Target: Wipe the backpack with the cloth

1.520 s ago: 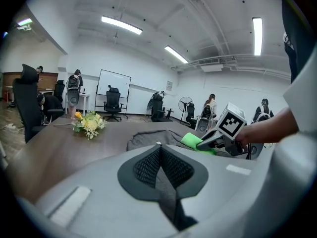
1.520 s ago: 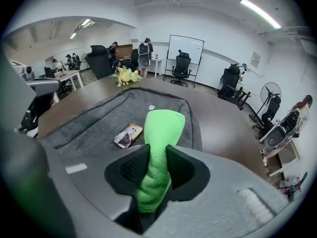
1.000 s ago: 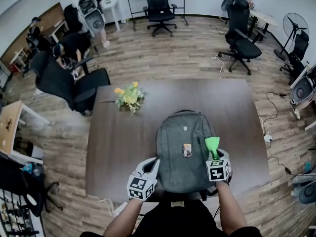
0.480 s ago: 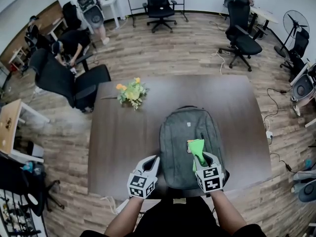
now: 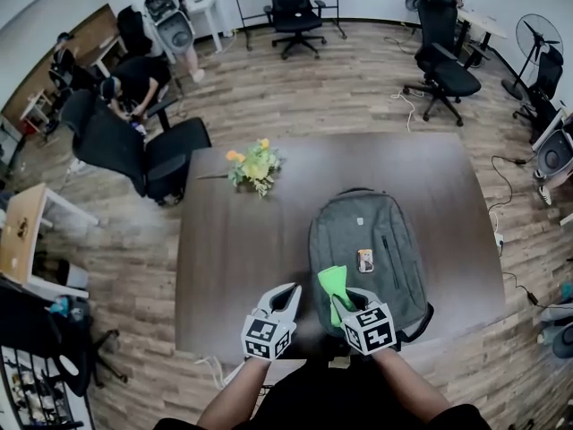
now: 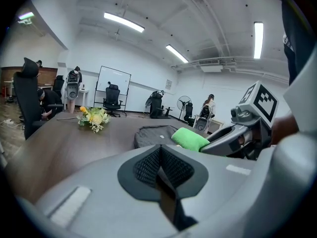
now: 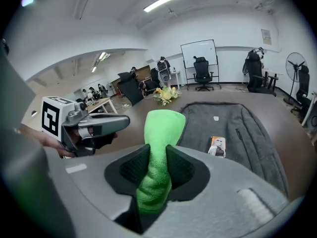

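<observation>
Near table edge, 6 o'clock in head view: left gripper (image 5: 286, 296), jaws pressed together, nothing between. Hovers over bare dark wood table (image 5: 224, 249), just off the backpack's 8 o'clock side. Right gripper (image 5: 343, 299) just beside it at its 3 o'clock, jaws clamped on green cloth (image 5: 332, 282). Cloth bunched, sticks up past the jaw tips, over the 7 o'clock corner of the grey backpack (image 5: 376, 231); contact with the fabric not clear. Backpack flat on table, front up, on the 3 o'clock half, top end toward 12 o'clock. Small printed card (image 5: 365, 260) on backpack front, at 1 o'clock from the cloth. Vertical zip just at the card's 3 o'clock. Further out, yellow flower bunch (image 5: 255, 165) on table at 10 o'clock from backpack, well apart. Beyond table: black office chairs (image 5: 291, 3) at 12 and 1 o'clock, people (image 5: 134, 77) at 10 to 11 o'clock, standing fan (image 5: 537, 32) at 2 o'clock. Whiteboard (image 7: 198, 53) on far wall in right gripper view.
</observation>
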